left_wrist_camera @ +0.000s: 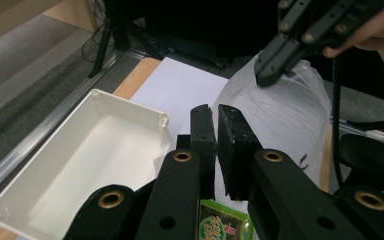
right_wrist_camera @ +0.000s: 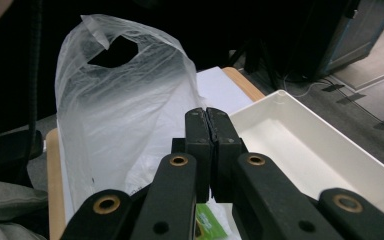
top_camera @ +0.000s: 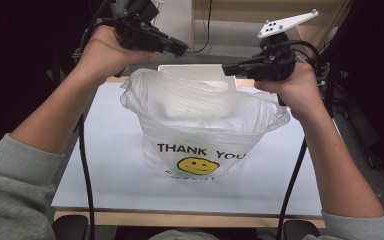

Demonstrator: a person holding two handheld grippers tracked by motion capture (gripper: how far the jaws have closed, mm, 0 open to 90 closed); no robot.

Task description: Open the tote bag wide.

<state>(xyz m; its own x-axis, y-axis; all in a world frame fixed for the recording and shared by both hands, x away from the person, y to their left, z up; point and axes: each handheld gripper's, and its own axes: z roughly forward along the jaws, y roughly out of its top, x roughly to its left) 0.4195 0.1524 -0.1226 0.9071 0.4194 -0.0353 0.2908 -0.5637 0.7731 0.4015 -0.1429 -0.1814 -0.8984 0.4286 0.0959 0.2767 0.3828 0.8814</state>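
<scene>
Left tongs [top_camera: 182, 49]: jaws drawn together with nothing between the pads; in the left gripper view a thin slit remains between the two black blocks. They sit above the far left rim of the bag, tips aimed inward, apparently placed to catch that rim or handle.
Right tongs [top_camera: 226, 68]: jaws pressed flat together and empty, as the right gripper view shows. They sit just above the far right rim, tips pointing toward the left tongs, mirroring them so the bag mouth could be worked from both sides.
Plastic bag [top_camera: 200, 125]: a thin white carrier bag printed "THANK YOU" with a yellow smiley, standing on the table directly below and between the two tongs. Its mouth gapes upward, and it seems to hold its shape unaided, since neither pair of tongs grips it.
Bag handle [right_wrist_camera: 111, 47]: the cut-out loop rises ahead of the right tongs, free and unpinched; a likely place to grip for lifting or tying.
Green packet [left_wrist_camera: 225, 226]: part of a green printed wrapper shows just beneath the left tongs, seemingly in the bag.
White tray [left_wrist_camera: 75, 165]: an empty rectangular bin beyond the bag, to the outer side of both tongs, its contents likely bagged.
Table [top_camera: 105, 165]: its white sheet carries the bag.
</scene>
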